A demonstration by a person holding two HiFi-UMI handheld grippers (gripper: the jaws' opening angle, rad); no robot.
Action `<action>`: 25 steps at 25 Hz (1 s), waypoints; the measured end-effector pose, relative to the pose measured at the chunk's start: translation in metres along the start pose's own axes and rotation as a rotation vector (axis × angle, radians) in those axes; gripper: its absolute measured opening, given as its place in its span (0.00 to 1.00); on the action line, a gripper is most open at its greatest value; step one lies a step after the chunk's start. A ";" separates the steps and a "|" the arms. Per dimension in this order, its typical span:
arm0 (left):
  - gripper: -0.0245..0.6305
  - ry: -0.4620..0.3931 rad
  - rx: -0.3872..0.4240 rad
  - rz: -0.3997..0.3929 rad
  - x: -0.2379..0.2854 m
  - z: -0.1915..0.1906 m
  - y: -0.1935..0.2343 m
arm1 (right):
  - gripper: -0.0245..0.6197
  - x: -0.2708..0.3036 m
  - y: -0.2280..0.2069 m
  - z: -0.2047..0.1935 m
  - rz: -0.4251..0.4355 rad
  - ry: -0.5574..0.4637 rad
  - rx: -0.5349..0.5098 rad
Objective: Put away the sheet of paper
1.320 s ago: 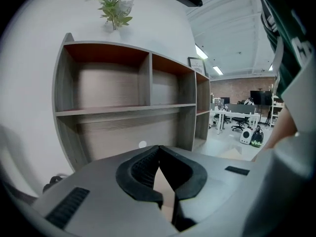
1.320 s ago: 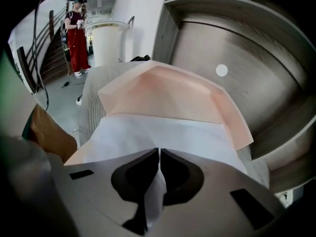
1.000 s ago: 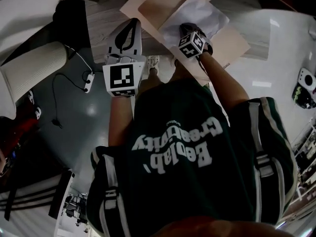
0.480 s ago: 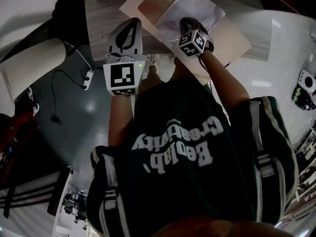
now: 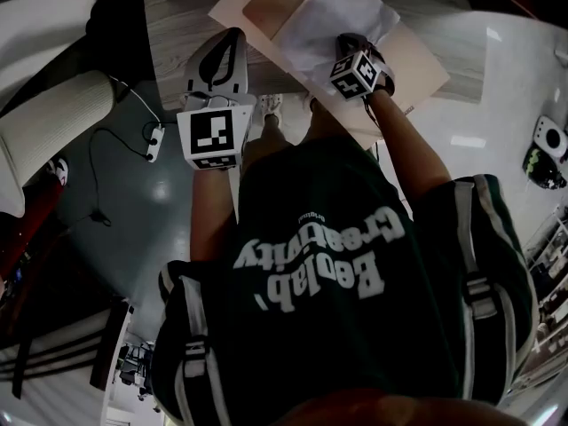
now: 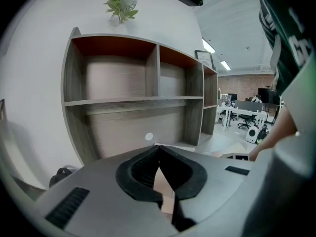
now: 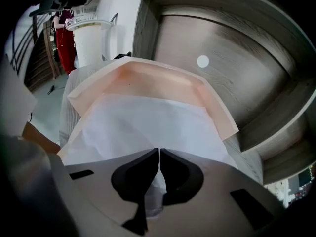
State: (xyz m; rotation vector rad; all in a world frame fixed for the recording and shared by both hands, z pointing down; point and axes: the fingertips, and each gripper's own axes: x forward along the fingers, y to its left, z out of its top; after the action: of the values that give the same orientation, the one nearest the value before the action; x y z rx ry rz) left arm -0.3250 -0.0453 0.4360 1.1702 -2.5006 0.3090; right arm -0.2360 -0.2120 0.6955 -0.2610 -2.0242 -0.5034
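Pinched at its near edge in the right gripper (image 7: 159, 152), jaws clamped thin on the white sheet of paper (image 7: 143, 125). Spread flat, slightly creased, across an open peach folder (image 7: 148, 78) on the wood-grain desk (image 5: 177, 25). Kept inside the folder's far and right borders, with a peach margin showing beyond both. Appears, from the head view, to leave the folder's near corner jutting past the desk's front edge toward the person. Bare desk top to the left of the folder, and more between the folder's far border and the shelf unit's (image 6: 123, 102) back panel.

Held at the desk's front edge, just left of the folder and apart from it: the left gripper (image 5: 232, 35), jaws together, pads meeting on nothing.

Against the head view a second earlier: sheet pushed farther up over the folder, less of the tan inner panel showing to its left; right gripper carried farther from the body along with it, still clamped; left gripper in much the same place.

Inside the folder, only the sheet. Inside the shelf unit's four visible compartments, grey wood backs and reddish undersides, with a small white round dot (image 6: 149, 137) on the lower back panel. On top of the unit, a green plant (image 6: 118, 1).
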 end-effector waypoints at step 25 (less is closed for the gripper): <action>0.07 0.020 -0.052 0.070 -0.029 -0.032 0.067 | 0.10 0.007 -0.003 0.080 -0.017 -0.193 0.238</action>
State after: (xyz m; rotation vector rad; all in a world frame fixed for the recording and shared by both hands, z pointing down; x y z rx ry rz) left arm -0.3518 0.0284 0.4504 1.0559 -2.5205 0.2710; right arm -0.3033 -0.1781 0.6672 -0.1519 -2.2526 -0.2511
